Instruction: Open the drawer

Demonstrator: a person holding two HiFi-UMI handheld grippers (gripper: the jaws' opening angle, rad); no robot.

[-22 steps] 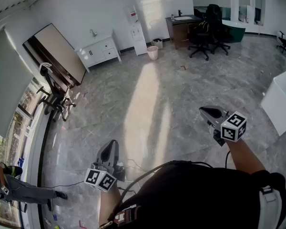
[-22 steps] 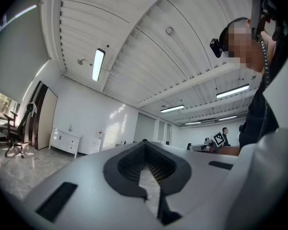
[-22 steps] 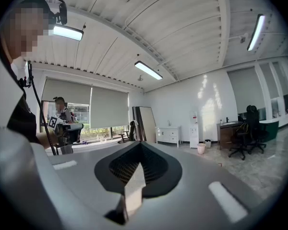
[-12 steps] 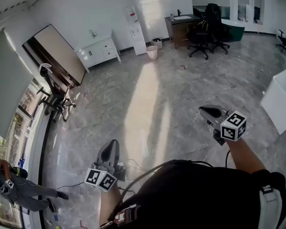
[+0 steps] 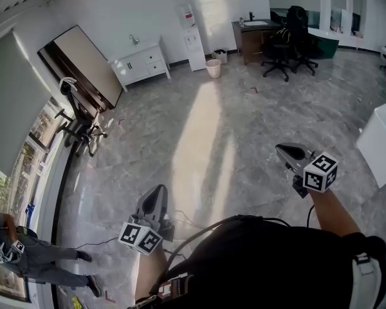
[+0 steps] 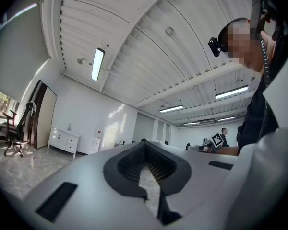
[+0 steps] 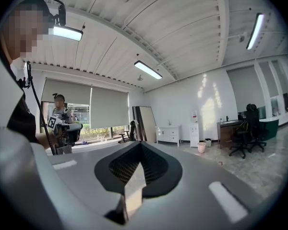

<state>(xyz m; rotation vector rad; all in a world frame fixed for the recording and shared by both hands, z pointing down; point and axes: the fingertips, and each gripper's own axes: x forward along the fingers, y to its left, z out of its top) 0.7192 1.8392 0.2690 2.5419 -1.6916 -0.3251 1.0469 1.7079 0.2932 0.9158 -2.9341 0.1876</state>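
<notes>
Head view looks down on a big room with a shiny grey floor [image 5: 212,121]. At the far left, by the windows, another person [image 5: 35,262] is well apart from us. Next comes a tall board [image 5: 83,69] that leans on the back wall. Just to its right stands a low white cabinet [image 5: 141,64], and the drawer [image 5: 156,65] to open is in its front. It is too far off and too small to see well, but it looks shut, with its face flat to the cabinet. Further along the wall there is a pink bin [image 5: 213,68], then a dark desk [image 5: 252,36] with black chairs [image 5: 280,40] near it. Down close to the body, the left gripper [image 5: 159,190] is held low and points out over the floor. Its own view shows the jaws pressed together with nothing between them. The right gripper [image 5: 281,149] is held out the same way on the other side, and its jaws are together and empty too. I think both are closed and level because there is nothing to grab yet. Only bare floor lies under them, and the cabinet is well apart, across the room. So the job has not really begun. The person most likely has to walk over to the cabinet first, then part one pair of jaws to take the handle and pull.
</notes>
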